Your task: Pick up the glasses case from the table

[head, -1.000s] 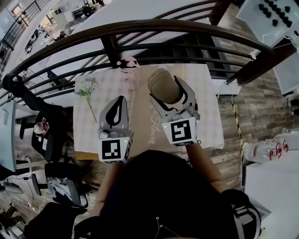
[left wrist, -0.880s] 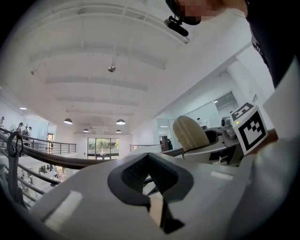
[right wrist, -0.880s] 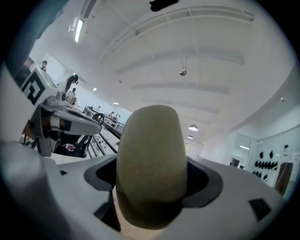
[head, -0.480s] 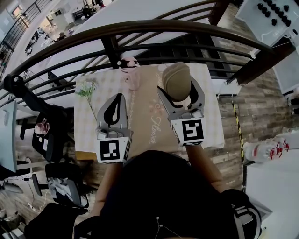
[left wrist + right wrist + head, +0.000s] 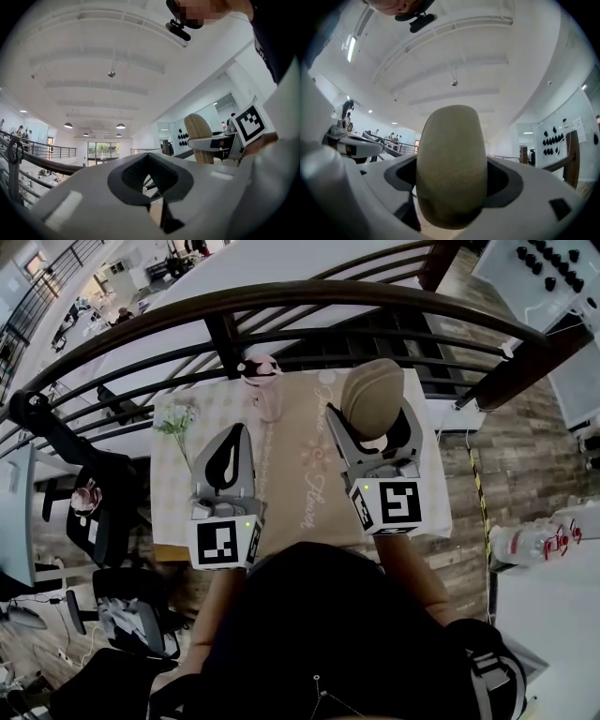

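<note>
Your right gripper (image 5: 373, 430) clasps the tan oval fabric glasses case (image 5: 372, 395) between its jaws, so any easing would drop it, while your left gripper (image 5: 230, 444) is clenched empty.

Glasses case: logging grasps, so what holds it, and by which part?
Right gripper holds the glasses case, jaws clamping its sides near one end; left gripper empty.
</note>
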`<state>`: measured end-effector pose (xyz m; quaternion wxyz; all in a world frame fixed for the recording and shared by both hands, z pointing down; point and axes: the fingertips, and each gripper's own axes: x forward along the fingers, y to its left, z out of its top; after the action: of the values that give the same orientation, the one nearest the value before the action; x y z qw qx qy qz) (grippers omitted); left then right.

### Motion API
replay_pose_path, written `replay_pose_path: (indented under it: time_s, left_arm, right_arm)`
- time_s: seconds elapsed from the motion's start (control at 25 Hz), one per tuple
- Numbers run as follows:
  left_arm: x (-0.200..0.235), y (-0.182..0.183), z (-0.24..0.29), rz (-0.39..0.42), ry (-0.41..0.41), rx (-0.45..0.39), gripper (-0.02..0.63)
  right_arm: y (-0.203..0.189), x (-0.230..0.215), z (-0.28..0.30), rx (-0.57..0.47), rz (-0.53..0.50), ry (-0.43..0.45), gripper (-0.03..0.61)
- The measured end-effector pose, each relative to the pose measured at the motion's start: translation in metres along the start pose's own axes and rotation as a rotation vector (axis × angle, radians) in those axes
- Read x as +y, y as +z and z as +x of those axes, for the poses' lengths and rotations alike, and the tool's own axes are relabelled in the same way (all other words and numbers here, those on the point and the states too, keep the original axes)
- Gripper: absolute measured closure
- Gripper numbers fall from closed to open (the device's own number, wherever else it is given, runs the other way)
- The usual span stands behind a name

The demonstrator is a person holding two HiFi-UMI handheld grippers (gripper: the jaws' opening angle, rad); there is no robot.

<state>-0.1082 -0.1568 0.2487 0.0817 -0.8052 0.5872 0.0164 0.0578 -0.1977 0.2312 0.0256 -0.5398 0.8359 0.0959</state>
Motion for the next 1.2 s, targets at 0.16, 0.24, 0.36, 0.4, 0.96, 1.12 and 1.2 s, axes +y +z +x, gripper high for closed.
replay_pose_path:
  time_s: [0.16,0.24,0.36,0.4,0.96,1.12,1.2]
  left_arm:
    - [0.0,0.005,0.001,0.005,0.0,-0.009,0.603]
    - [0.001,0.008,0.002,0.004,0.0,-0.012,0.603]
    - [0.001,0.011,0.003,0.004,-0.003,-0.018,0.603]
    - [0.001,0.012,0.004,0.005,-0.003,-0.019,0.603]
    - [0.001,0.009,0.006,0.008,0.002,-0.016,0.603]
    - [0.0,0.009,0.007,0.008,0.001,-0.015,0.603]
    - [0.0,0.01,0.007,0.008,0.002,-0.015,0.603]
  right_arm:
    - [0.007,-0.003,-0.002,-0.02,-0.001,-0.016,0.21]
    - [0.009,-0.003,-0.001,-0.025,-0.006,-0.016,0.21]
    - [0.014,-0.001,0.0,-0.026,-0.014,-0.009,0.21]
    - [0.014,-0.001,0.0,-0.028,-0.014,-0.007,0.21]
    - [0.008,-0.001,0.003,-0.032,0.01,-0.014,0.21]
    - [0.007,-0.002,0.003,-0.021,-0.01,-0.011,0.21]
    - [0.009,-0.001,0.003,-0.018,-0.021,-0.004,0.21]
